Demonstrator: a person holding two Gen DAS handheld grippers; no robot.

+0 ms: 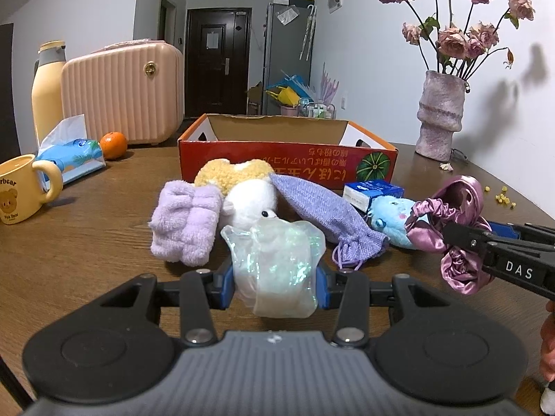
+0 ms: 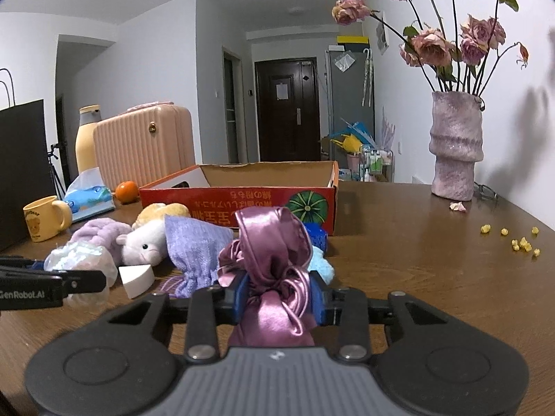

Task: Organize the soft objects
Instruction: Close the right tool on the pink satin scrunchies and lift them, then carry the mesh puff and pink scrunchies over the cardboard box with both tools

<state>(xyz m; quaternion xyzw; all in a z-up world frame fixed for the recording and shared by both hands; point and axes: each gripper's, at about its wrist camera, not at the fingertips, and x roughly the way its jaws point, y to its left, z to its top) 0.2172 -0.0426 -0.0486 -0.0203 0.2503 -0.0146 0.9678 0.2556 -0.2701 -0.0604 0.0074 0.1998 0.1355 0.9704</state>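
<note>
My left gripper (image 1: 275,286) is shut on an iridescent clear plastic bag (image 1: 274,263) and holds it just above the table. My right gripper (image 2: 279,296) is shut on a shiny pink satin bonnet (image 2: 274,263); it also shows in the left wrist view (image 1: 458,215). Behind lie a lilac fluffy towel (image 1: 185,225), a white and tan plush (image 1: 248,197), a purple drawstring pouch (image 1: 322,211) and a blue plush (image 1: 390,218). A red cardboard box (image 1: 288,159) stands open behind them.
A yellow mug (image 1: 20,187), tissue pack (image 1: 71,156), orange (image 1: 112,144), pink case (image 1: 123,92) and bottle (image 1: 47,90) stand at the left. A vase of dried roses (image 1: 440,114) stands at the right, with yellow crumbs (image 2: 522,242) nearby. A white wedge (image 2: 137,279) lies by the plush.
</note>
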